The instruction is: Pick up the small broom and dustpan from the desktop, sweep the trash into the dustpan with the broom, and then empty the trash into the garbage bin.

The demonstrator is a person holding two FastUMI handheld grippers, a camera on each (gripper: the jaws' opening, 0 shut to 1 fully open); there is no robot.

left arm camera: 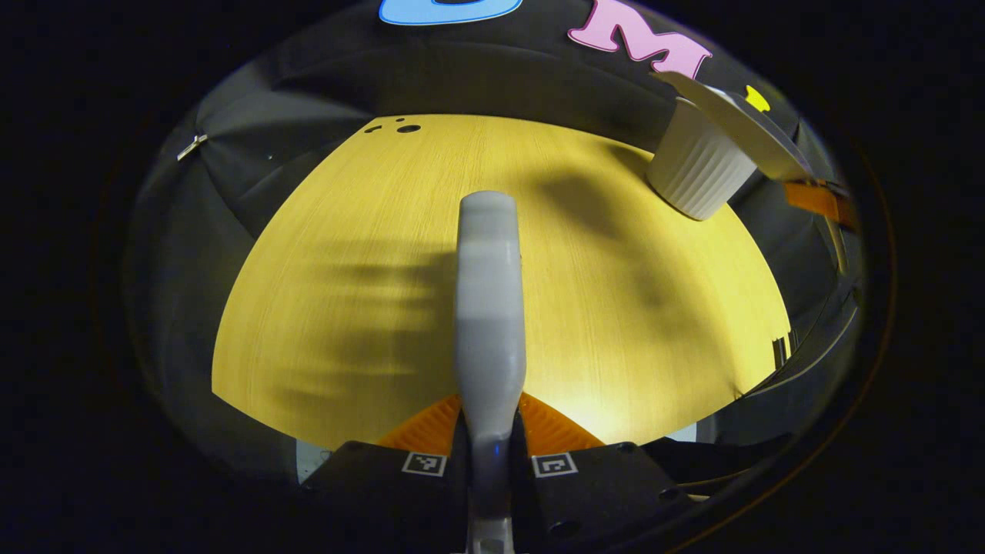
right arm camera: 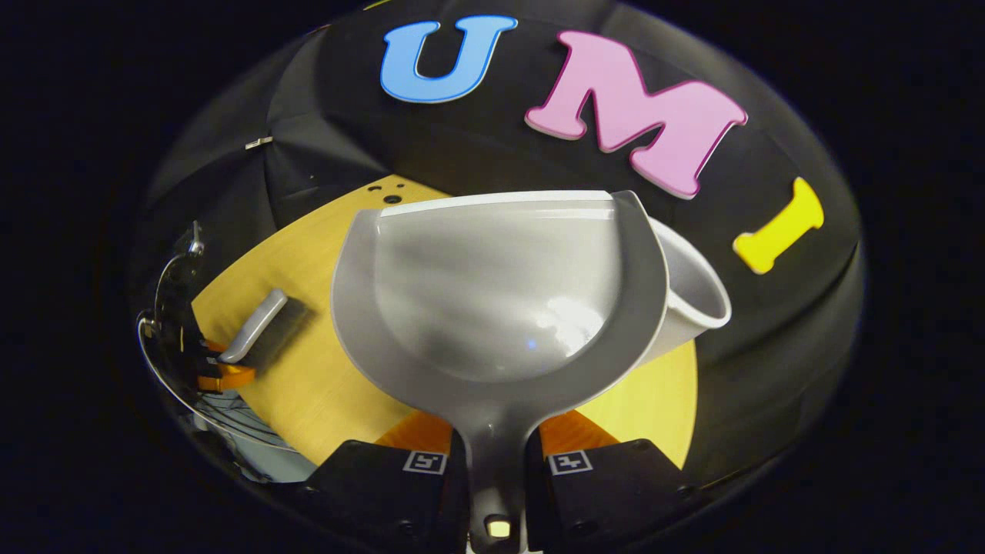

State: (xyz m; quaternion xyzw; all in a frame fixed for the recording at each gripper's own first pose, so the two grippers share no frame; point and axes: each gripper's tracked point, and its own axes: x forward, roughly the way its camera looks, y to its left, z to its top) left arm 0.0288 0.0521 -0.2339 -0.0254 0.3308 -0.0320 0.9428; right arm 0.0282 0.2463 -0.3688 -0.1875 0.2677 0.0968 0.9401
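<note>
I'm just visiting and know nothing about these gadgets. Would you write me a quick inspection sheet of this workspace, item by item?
Surface: yellow wood-grain desktop, shadowed in places; small holes at its far edge.
Job's things: grey broom handle in the left hand-held gripper; grey dustpan, pan looks empty, in the right hand-held gripper, raised at the white ribbed garbage bin.
Clutter: no trash seen on the desktop.
Grippers: both shut on their handles, orange fingers on each side.
Cables: nothing seen.
Surroundings: black cloth wall behind the desktop.
</note>
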